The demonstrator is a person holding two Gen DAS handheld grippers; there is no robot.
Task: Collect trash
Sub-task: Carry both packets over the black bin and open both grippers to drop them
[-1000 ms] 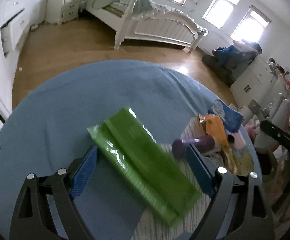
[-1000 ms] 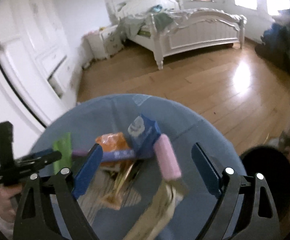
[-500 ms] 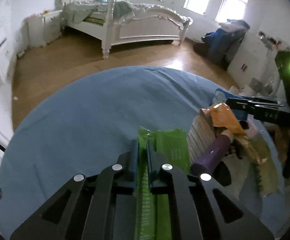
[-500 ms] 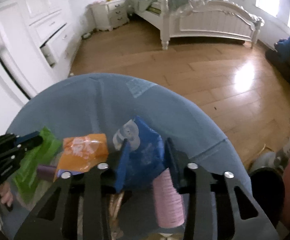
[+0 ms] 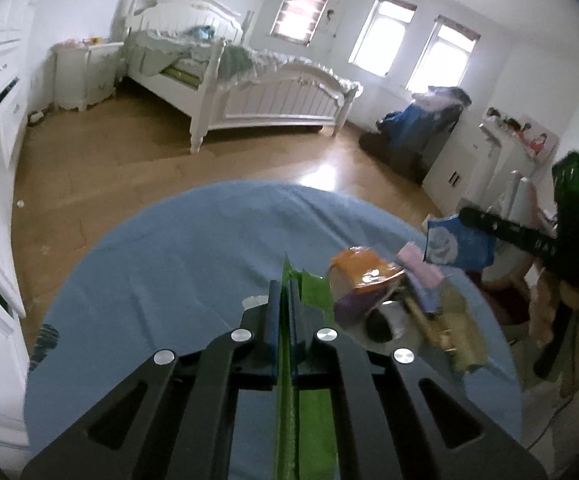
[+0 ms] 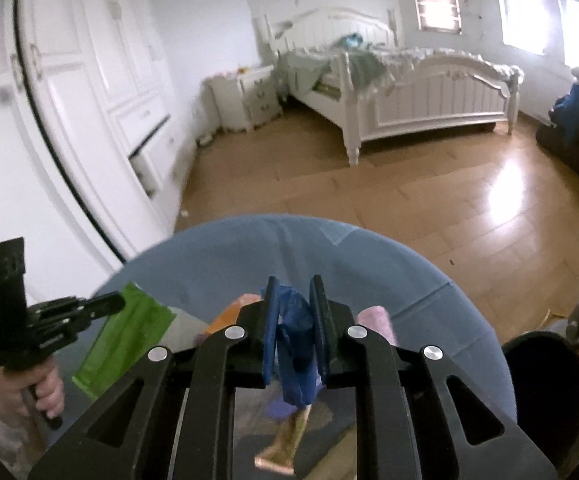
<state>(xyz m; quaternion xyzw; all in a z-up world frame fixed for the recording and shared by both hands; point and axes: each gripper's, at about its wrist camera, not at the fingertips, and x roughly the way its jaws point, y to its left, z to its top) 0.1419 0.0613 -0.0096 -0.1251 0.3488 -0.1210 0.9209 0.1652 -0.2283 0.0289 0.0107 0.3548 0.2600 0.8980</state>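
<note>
Your left gripper (image 5: 284, 312) is clamped on the green wrapper (image 5: 313, 290), bottom center of the left view. Your right gripper (image 6: 293, 312) is clamped on the blue wrapper (image 6: 295, 344), bottom center of the right view. Orange packet (image 5: 363, 272) and pink roll (image 6: 375, 320) lie on the blue table (image 5: 169, 272).

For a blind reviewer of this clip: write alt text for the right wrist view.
The right gripper is shut on a crumpled blue wrapper above a round table with a blue cloth. At left, the left gripper holds a green wrapper; a black bin sits at right. Behind are a wooden floor and a white bed.
</note>
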